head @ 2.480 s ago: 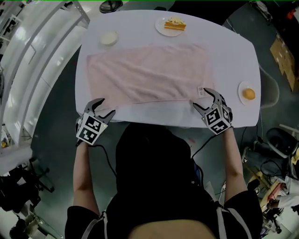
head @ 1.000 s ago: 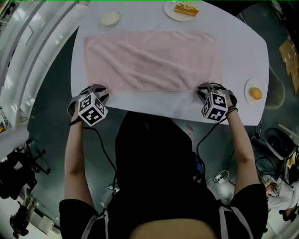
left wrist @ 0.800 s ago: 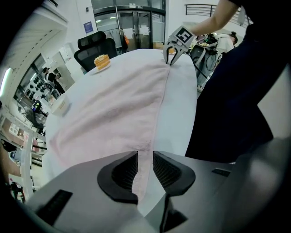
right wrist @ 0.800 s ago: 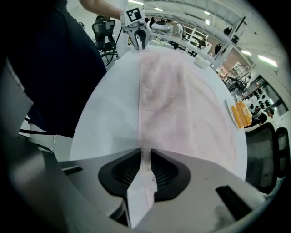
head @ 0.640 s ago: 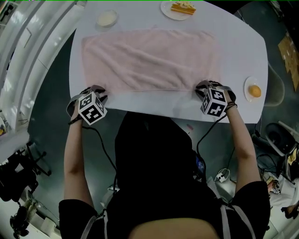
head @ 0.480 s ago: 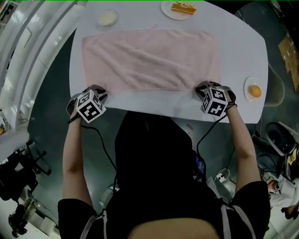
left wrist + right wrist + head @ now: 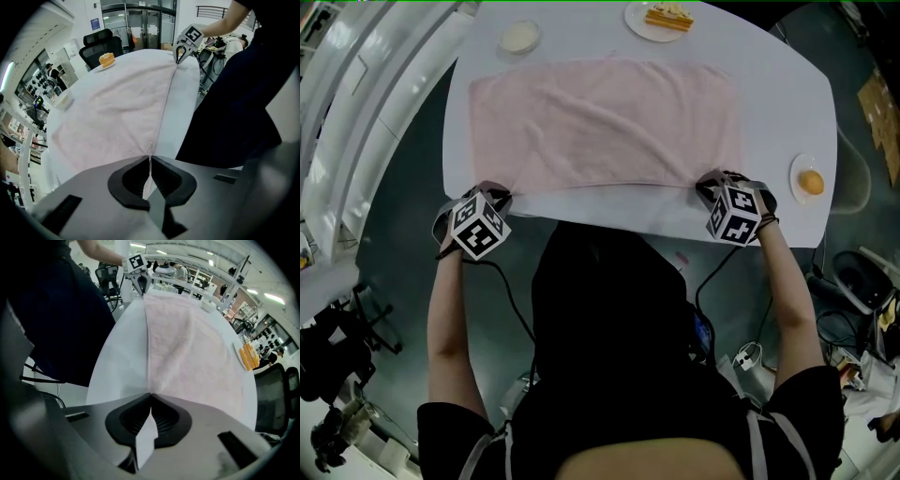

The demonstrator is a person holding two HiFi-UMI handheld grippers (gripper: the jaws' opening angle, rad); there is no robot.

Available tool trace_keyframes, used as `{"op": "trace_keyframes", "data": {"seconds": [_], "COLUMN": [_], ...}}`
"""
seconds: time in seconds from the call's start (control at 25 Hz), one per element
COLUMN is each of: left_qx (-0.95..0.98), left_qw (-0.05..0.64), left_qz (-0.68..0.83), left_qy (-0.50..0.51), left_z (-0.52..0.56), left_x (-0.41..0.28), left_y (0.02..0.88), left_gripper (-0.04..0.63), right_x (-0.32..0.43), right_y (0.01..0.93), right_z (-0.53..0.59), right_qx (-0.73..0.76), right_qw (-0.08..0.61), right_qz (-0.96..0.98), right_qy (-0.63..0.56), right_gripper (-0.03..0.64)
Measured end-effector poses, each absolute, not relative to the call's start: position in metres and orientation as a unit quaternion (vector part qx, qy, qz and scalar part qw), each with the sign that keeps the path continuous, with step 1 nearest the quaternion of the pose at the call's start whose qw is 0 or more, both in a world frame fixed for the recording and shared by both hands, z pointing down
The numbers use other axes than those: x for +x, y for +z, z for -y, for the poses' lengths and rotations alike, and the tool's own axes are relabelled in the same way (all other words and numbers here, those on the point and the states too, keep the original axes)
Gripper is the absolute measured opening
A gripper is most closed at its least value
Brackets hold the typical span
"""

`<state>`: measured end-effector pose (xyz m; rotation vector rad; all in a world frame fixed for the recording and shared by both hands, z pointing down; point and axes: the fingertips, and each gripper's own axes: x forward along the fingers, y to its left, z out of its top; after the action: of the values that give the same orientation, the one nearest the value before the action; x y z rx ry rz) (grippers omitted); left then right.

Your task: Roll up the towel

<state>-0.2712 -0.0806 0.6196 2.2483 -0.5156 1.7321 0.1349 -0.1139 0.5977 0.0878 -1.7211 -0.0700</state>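
The left gripper (image 7: 494, 194) and right gripper (image 7: 713, 184) have just pinched shut on the near corners of the towel (image 7: 600, 117); it lies flat, with all the rolling left to do.

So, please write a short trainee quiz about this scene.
1. True or false: the pale pink terry towel lies already rolled on the white oval table.
2. Of the left gripper and right gripper, which grips a near towel corner? A left, B right, C both.
3. What lies on the small white plate at the right?
Key: 1 false, it lies flat. 2 C, both jaws have just closed on it. 3 a round orange fruit.
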Motion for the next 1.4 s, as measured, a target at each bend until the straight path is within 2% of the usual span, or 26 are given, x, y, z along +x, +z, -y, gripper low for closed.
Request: {"op": "trace_keyframes", "data": {"seconds": [0.4, 0.8, 1.4], "left_qx": [0.77, 0.769, 0.745], "left_qw": [0.123, 0.091, 0.065], "left_qz": [0.147, 0.165, 0.139], "left_qy": [0.608, 0.611, 0.649], "left_z": [0.058, 0.113, 0.177], "left_x": [-0.275, -0.285, -0.29], "left_y": [0.613, 0.592, 0.615], "left_gripper": [0.018, 0.018, 0.018], "right_x": [0.131, 0.122, 0.118], "right_y": [0.586, 0.561, 0.596], "right_z": [0.1, 0.159, 0.222], "right_qx": [0.003, 0.023, 0.019], "right_qw": [0.652, 0.644, 0.667], "right_qz": [0.757, 0.762, 0.743], "right_qy": [-0.031, -0.059, -0.045], "right_gripper": [0.012, 0.012, 0.018]}}
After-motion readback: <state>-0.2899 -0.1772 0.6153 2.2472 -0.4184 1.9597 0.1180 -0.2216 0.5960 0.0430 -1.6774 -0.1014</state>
